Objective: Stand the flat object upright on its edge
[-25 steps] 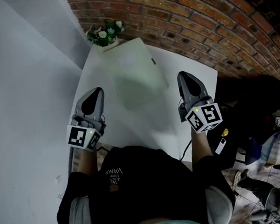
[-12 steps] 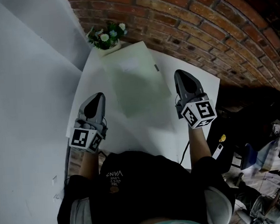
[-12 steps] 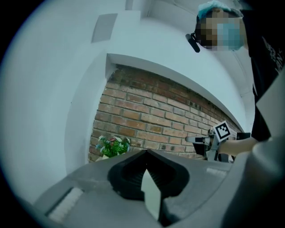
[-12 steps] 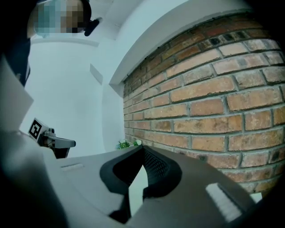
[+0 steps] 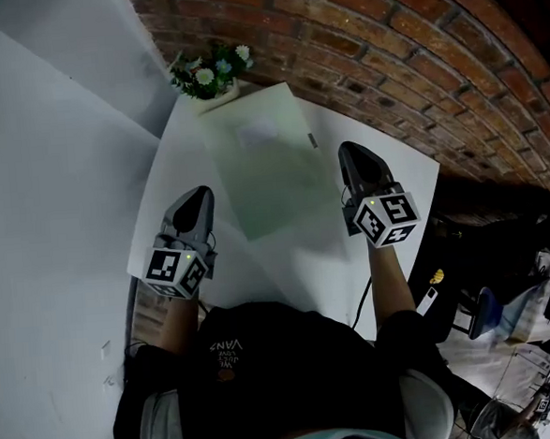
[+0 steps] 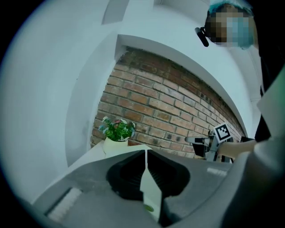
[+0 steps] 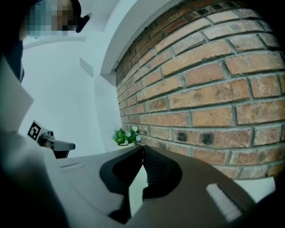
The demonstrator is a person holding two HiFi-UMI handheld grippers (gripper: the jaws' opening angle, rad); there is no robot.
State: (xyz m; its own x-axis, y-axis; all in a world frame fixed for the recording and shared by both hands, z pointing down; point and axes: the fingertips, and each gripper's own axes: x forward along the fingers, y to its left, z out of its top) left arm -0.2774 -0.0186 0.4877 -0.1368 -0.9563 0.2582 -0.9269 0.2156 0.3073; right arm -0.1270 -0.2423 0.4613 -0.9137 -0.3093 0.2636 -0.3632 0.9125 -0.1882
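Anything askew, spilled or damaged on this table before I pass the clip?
Nothing stands out. The pale green flat object lies flat and looks intact on the white table. The flower pot stands upright at the far corner. The left gripper and right gripper are shut and empty on either side.

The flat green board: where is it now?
In the head view the board lies on the table between the left gripper and right gripper, its far corner by the flower pot.
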